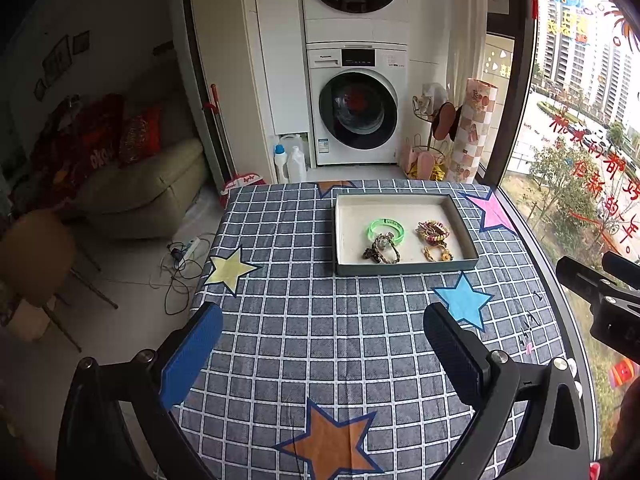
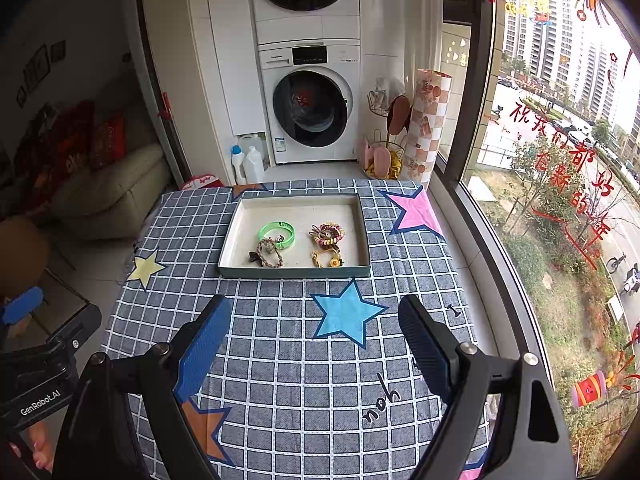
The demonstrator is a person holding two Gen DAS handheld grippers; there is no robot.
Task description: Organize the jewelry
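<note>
- On the far half of the table (image 1: pixel 280 320), a shallow tray (image 1: pixel 406 267) holds all the jewelry in sight; nothing lies loose on the cloth
- Left side of the tray: a green bangle (image 1: pixel 385 230) touching a brown braided piece (image 1: pixel 382 249); right side: a bead cluster (image 1: pixel 433 231) with a yellow charm (image 1: pixel 438 255) just below (two rough pairs)
- Left gripper (image 1: pixel 322 330) and right gripper (image 2: pixel 314 320) hang near the table's front, fingers spread, holding nothing; well short of the tray
- Judging by this, gathering looks done; any untangling or spacing is left
</note>
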